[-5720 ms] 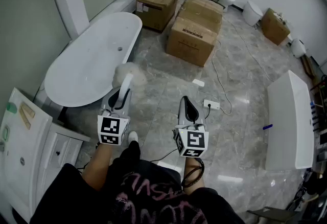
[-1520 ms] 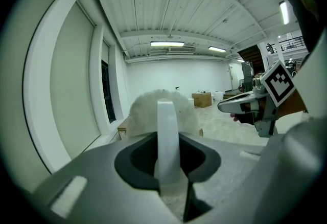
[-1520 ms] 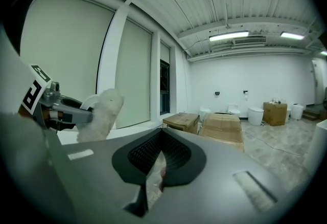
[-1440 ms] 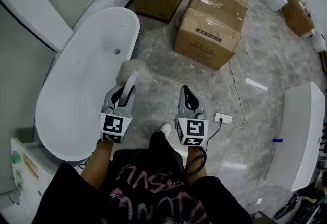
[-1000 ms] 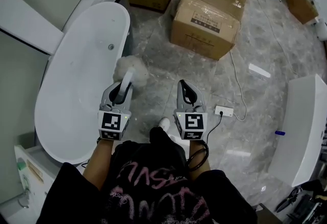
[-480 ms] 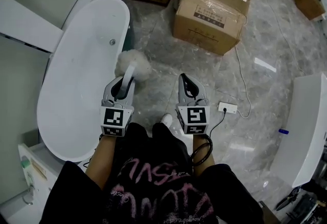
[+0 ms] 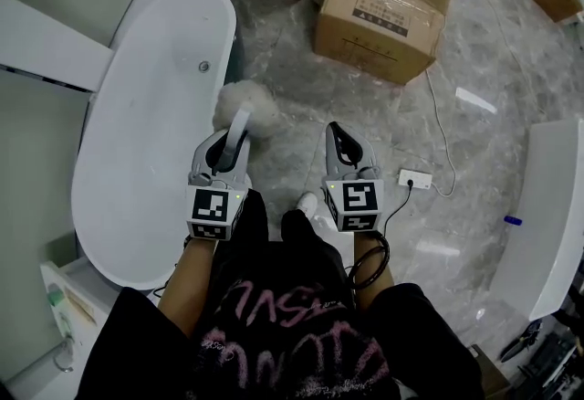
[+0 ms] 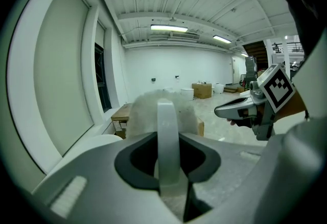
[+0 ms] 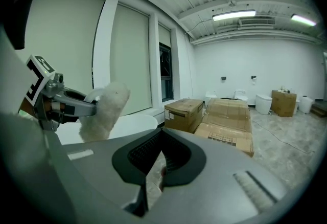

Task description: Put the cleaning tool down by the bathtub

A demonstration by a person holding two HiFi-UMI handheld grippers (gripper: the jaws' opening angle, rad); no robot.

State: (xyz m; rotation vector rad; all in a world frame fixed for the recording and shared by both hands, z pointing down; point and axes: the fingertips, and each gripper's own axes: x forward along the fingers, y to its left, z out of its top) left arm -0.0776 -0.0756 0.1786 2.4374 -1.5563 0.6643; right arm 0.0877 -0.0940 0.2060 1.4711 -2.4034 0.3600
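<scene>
- The left tool (image 7: 225, 152) pinches the white handle of the cleaning tool (image 7: 246, 104); the fluffy head points to 12 o'clock above the floor (image 7: 301, 88), probably ready for lowering.
- The bathtub (image 7: 137, 124) lies just beside, at 9 o'clock.
- The right tool (image 7: 343, 148), pressed together and empty, hangs at 3 o'clock.

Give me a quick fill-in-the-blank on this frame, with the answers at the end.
1. The left gripper is shut on the ___ of the fluffy duster.
2. The right gripper is shut and holds ___.
3. The bathtub lies on the person's ___ side.
Missing words: handle; nothing; left.
</scene>
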